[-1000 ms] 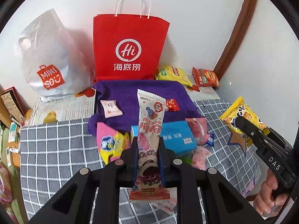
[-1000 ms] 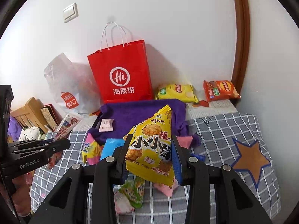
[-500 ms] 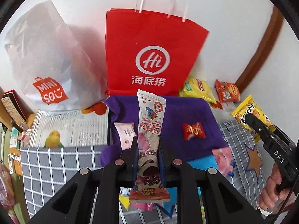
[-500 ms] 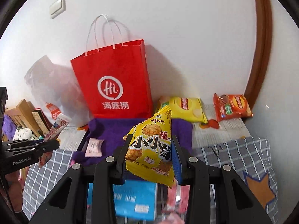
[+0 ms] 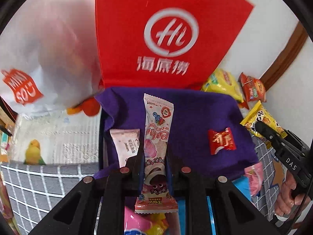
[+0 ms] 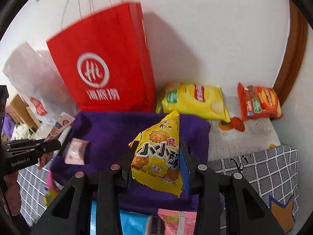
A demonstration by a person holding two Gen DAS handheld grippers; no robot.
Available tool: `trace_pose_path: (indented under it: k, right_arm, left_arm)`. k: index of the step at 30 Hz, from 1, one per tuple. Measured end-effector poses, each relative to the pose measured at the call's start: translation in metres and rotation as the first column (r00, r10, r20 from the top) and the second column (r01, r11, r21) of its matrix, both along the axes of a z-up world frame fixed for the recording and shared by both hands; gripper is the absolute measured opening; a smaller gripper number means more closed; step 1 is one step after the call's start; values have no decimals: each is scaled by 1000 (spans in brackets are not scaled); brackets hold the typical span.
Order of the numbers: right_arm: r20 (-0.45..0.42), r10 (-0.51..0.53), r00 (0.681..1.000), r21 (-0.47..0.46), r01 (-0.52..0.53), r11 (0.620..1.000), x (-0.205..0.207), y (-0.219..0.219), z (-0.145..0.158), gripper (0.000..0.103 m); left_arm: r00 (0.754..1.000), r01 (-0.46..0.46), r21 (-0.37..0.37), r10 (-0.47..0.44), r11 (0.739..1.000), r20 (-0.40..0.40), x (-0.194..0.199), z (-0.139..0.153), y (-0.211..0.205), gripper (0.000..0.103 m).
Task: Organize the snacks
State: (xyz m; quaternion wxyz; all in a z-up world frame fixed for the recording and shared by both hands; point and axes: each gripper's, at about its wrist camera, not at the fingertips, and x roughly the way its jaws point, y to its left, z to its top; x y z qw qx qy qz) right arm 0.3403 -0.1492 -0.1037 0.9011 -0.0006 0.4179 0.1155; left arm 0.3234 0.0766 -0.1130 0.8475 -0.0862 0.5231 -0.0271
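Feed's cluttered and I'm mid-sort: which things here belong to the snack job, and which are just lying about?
Job:
- pink long packet in left gripper
- yellow triangular packet in right gripper
- purple cloth with small pink packet, red candy
- yellow chip bag, orange chip bag

Probably lying about:
- red paper bag
- white plastic bag

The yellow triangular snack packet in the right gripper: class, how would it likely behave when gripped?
The yellow snack packet looks puffed and light, so it probably yields under the right gripper. Its glossy film may be slippery. The pictured crispy pieces suggest that its contents could crush.
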Motion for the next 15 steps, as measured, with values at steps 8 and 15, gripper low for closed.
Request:
trace_pose_path:
  k: [8, 15]
  right_arm:
    - [-81, -15, 997, -24, 13, 1000, 20, -9, -32, 38]
    - [-108, -11, 994, -24, 8, 1000, 25, -6, -40, 38]
  left_arm:
    - [999, 10, -1, -10, 1000, -47, 9, -19, 5, 17]
    - [998, 5, -4, -5, 1000, -61, 12, -25, 6, 17]
